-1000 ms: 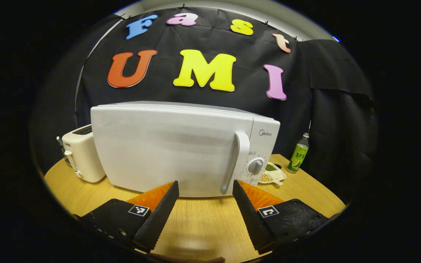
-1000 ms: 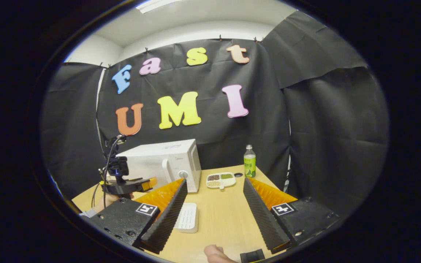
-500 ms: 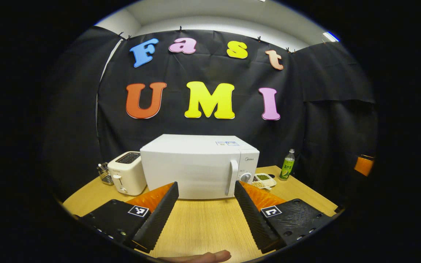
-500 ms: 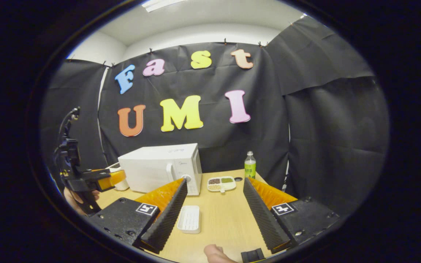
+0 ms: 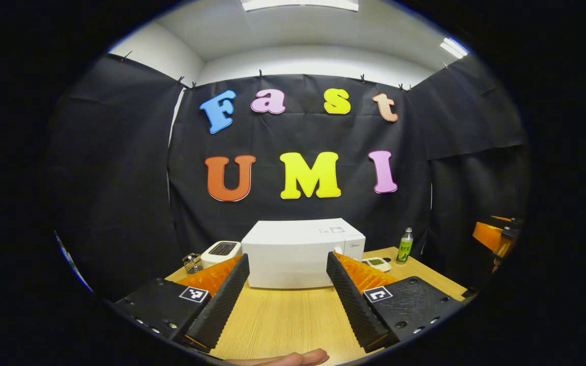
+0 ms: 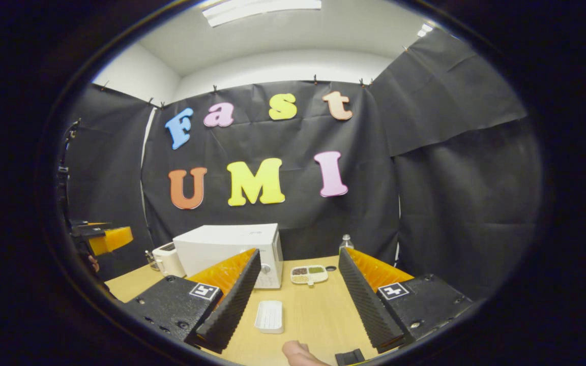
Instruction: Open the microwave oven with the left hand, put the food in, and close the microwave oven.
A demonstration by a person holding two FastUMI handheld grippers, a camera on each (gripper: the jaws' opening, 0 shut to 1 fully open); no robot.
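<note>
Both grippers held back from table, jaws spread wide, nothing gripped: left gripper (image 5: 287, 295), right gripper (image 6: 298, 292). White microwave (image 5: 303, 252) at table's far side, door shut. Divided food dish (image 6: 309, 274) just beside it, likely staged for loading.

I am getting even, bright light from the ceiling light panels (image 5: 300, 4) overhead in both views. The desk (image 6: 318, 310) is showing only soft, faint shadows and no glare. The fisheye lens is bending the black cloth wall (image 5: 120, 178) strongly toward the edges. The white microwave oven (image 5: 298, 254) is looking sharp, with no motion blur.
</note>
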